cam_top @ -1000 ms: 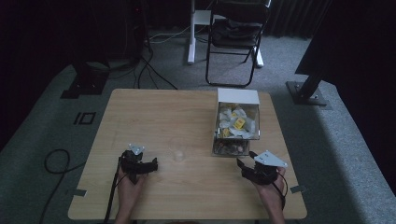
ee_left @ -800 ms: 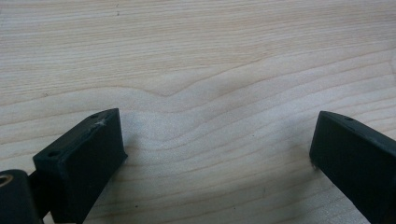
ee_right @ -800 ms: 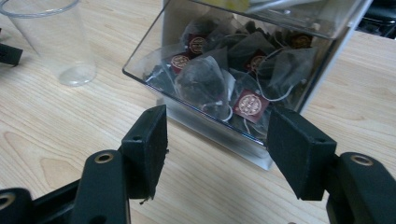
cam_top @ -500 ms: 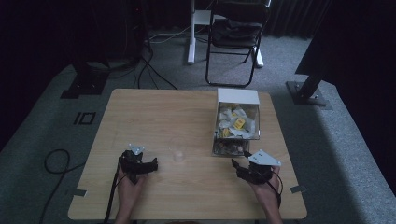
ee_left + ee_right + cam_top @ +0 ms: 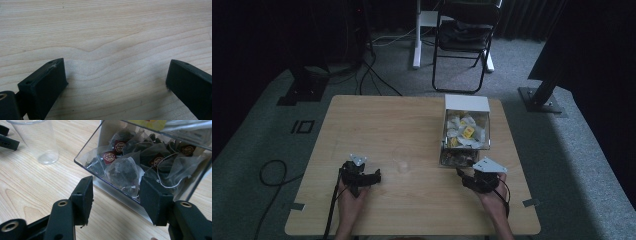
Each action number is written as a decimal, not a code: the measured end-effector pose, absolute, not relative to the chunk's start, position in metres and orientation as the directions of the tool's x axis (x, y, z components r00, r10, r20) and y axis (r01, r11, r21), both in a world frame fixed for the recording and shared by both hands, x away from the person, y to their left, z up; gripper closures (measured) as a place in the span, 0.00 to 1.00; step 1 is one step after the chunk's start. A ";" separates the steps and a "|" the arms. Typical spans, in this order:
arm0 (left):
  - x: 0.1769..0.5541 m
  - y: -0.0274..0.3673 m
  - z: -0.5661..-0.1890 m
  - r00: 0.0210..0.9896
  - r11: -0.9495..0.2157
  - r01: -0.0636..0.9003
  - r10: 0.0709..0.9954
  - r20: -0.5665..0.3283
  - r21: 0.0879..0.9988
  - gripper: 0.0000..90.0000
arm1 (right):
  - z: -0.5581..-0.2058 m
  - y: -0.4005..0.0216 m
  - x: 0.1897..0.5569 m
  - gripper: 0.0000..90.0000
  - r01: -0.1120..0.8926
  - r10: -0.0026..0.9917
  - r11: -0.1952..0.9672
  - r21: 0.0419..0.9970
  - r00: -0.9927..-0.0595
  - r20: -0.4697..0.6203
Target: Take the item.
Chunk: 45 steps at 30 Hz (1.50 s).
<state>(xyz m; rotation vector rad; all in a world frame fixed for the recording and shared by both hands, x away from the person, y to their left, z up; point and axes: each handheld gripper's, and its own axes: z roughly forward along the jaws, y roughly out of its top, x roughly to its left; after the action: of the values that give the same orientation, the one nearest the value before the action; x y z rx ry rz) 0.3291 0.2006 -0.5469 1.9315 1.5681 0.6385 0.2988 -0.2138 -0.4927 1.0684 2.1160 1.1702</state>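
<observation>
A clear box (image 5: 466,103) of tea bags (image 5: 465,131) stands at the table's right side, with a clear plastic cup (image 5: 401,159) to its left. My right gripper (image 5: 463,178) lies just in front of the box, open. In the right gripper view my right gripper (image 5: 116,192) points at the box's clear front wall (image 5: 91,150), with dark tea bags (image 5: 125,170) behind it. Its jaws have just been closing, and nothing is between them. The cup (image 5: 37,140) stands empty at the upper left. My left gripper (image 5: 376,176) rests open on the bare wood (image 5: 112,30), its jaws (image 5: 116,75) wide apart.
The wooden table (image 5: 377,120) has free room across its far left half. A folding chair (image 5: 464,40) stands beyond the far edge, and cables run over the grey floor. The left gripper's jaw tips (image 5: 6,141) show far off beside the cup.
My right gripper has shifted a little to the left, closer to the box's front corner. The left gripper, the cup and the box have stayed put.
</observation>
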 end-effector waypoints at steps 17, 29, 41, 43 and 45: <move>0.329 0.201 -0.547 0.200 -0.154 0.710 0.980 0.013 0.687 0.04 | -0.493 -0.213 0.308 0.61 0.419 0.784 0.350 0.838 -0.620 -0.017; 0.329 0.201 -0.547 0.200 -0.154 0.710 0.980 0.013 0.687 0.04 | -0.490 -0.216 0.302 0.68 0.407 0.763 0.368 0.836 -0.646 -0.021; 0.329 0.201 -0.547 0.200 -0.154 0.710 0.980 0.013 0.687 0.04 | -0.488 -0.219 0.293 0.73 0.411 0.745 0.378 0.830 -0.667 -0.009; 0.329 0.201 -0.547 0.201 -0.155 0.710 0.980 0.013 0.687 0.04 | -0.488 -0.219 0.292 0.73 0.405 0.748 0.370 0.836 -0.664 -0.010; 0.329 0.201 -0.547 0.200 -0.154 0.710 0.980 0.013 0.687 0.04 | -0.487 -0.218 0.292 0.64 0.401 0.759 0.363 0.841 -0.651 -0.017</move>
<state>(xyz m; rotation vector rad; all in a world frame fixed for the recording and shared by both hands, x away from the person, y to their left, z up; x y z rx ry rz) 0.3291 0.2006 -0.5469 1.9312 1.5681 0.6386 0.2917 -0.2184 -0.4867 1.0107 2.2258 1.2035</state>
